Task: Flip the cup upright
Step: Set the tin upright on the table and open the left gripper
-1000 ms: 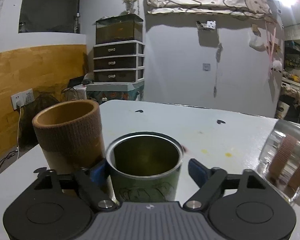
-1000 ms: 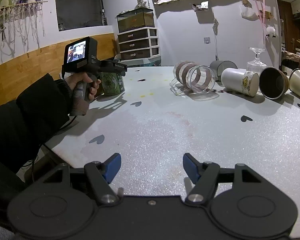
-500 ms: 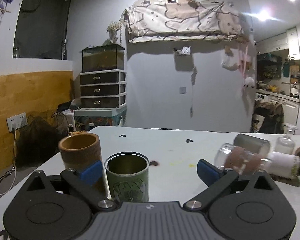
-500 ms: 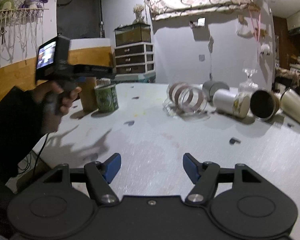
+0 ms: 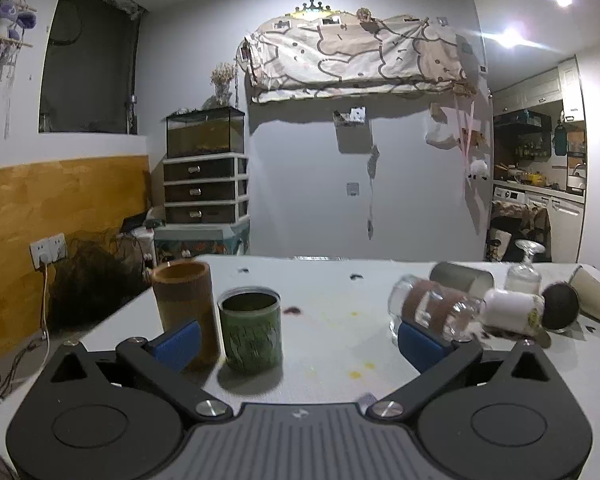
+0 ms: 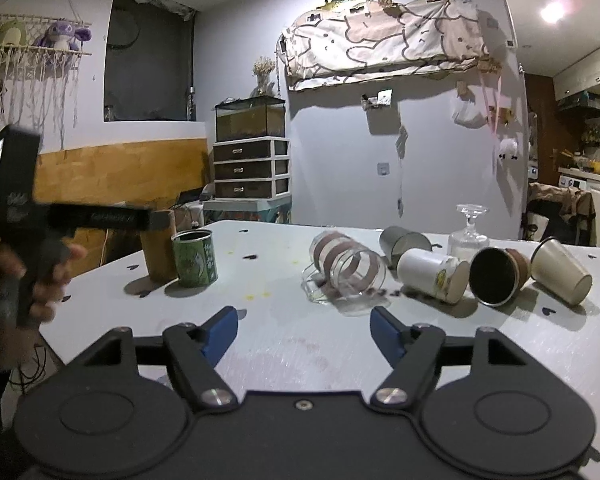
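A green tin cup (image 5: 253, 332) stands upright on the white table, next to an upright brown ribbed cup (image 5: 184, 308). My left gripper (image 5: 298, 340) is open and empty, pulled back just short of the green cup. A clear glass with brown bands (image 5: 432, 312) lies on its side to the right. In the right wrist view the green cup (image 6: 194, 258) stands at the left and the glass (image 6: 346, 266) lies in the middle. My right gripper (image 6: 302, 332) is open and empty, low over the table's near part.
Several cups lie on their side at the right: a grey tin (image 6: 404, 240), a white cup (image 6: 432, 274), a dark-mouthed brown cup (image 6: 496, 276) and a cream paper cup (image 6: 562, 276). An upturned stemmed glass (image 6: 468, 232) stands behind them. The table's left edge (image 6: 100, 264) is close.
My left gripper has let go of the upright green cup and drawn back and up from it. My right gripper rose slightly; the cups on the table stayed put.
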Motion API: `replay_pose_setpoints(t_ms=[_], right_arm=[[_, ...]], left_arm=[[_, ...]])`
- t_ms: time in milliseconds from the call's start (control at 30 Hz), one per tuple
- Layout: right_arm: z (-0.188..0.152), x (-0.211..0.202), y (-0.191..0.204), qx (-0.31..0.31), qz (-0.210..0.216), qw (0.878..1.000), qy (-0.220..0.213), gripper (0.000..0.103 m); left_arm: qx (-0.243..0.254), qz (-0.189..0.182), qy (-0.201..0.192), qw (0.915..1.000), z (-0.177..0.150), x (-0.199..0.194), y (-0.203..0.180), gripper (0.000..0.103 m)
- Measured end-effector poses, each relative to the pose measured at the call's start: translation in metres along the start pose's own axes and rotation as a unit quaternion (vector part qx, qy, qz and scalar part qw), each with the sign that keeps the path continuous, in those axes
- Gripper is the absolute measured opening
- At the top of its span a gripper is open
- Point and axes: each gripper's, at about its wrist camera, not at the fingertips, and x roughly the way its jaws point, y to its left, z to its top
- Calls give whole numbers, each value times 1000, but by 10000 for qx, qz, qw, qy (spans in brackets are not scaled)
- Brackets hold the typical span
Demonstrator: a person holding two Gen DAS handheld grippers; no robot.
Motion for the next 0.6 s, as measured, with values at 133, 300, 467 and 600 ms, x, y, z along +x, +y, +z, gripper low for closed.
replay_pose_setpoints(t_ms=[133,300,467,600], right_arm=[[1,0,-3,56,-84,9999,18,77],[1,3,-9,154,-186,9997,71,79],[-2,8,-11,177,-244,9994,145,87],[-4,11,-13,209,-354,9989,211,92]], left_arm=[[16,-32,181,9998,-13,-10,-7,103],[23,-60,272,9996,-24,-23,-14,103],[60,-145,370,9992,-33,-30,-19,103],[10,-191,465,9987,-39,-32,-19,103]])
